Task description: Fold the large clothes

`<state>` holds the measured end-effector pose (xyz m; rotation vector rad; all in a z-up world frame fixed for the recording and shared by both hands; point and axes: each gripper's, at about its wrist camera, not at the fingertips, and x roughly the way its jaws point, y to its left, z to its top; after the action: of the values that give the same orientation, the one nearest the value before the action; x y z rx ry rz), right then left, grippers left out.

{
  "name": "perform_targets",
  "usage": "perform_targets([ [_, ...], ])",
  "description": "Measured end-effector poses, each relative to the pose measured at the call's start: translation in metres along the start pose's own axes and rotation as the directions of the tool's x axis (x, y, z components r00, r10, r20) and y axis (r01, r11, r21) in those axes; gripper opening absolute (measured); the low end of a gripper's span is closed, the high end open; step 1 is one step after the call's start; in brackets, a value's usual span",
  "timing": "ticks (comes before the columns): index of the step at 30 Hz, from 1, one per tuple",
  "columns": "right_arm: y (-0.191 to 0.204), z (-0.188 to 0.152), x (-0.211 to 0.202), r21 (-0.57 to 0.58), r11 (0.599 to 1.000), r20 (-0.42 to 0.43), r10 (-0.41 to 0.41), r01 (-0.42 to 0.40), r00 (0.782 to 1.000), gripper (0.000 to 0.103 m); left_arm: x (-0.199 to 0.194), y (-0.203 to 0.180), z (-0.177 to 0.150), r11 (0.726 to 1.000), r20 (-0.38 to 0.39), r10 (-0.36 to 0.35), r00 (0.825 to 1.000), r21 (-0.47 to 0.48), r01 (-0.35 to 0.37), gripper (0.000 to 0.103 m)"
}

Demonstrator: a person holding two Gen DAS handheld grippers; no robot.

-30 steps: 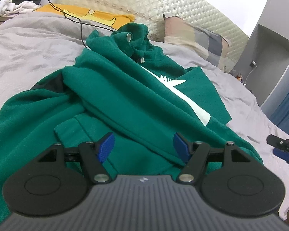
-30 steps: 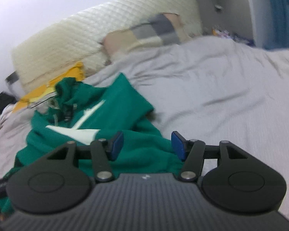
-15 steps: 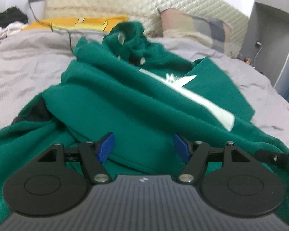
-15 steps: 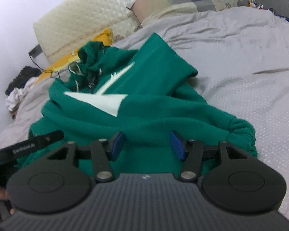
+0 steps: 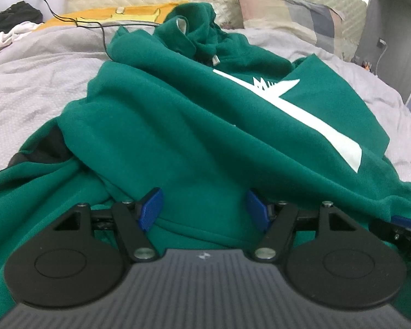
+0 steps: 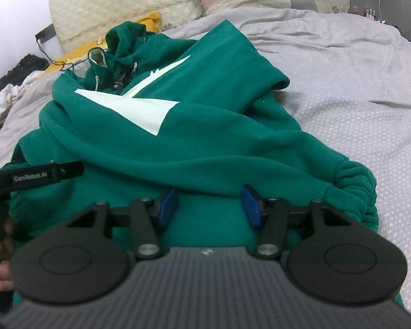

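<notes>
Both spread wide, the left gripper (image 5: 204,208) and right gripper (image 6: 208,205) hover at the near hem of the rumpled green hoodie (image 5: 205,115) on the grey bed (image 6: 356,87); pinching the hem evenly should keep the fold square.

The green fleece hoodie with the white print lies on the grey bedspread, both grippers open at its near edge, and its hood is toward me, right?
Not quite. In the right wrist view the green fleece hoodie lies on the grey bedspread, but its hood points away, toward the quilted headboard. The left gripper and right gripper are open at its near edge.
</notes>
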<state>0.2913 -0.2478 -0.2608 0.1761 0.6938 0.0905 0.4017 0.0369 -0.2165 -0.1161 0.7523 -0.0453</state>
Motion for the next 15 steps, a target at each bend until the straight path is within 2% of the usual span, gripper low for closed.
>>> perform_targets([
  [4,0.000,0.003,-0.014,0.028,0.999,0.035,0.016,-0.017,0.999,0.055,-0.018,-0.001,0.001,1.000,0.030,-0.004,1.000,-0.012,0.004,0.072],
  [8,0.001,0.007,-0.038,0.071,0.996,0.084,0.047,-0.053,0.995,0.056,-0.052,0.003,0.004,0.999,0.079,-0.022,0.997,-0.025,0.024,0.072],
  [15,0.015,0.018,-0.082,0.038,0.995,0.185,0.087,-0.095,0.979,0.056,-0.112,0.010,0.032,0.998,0.137,-0.061,0.989,-0.012,0.063,0.073],
])
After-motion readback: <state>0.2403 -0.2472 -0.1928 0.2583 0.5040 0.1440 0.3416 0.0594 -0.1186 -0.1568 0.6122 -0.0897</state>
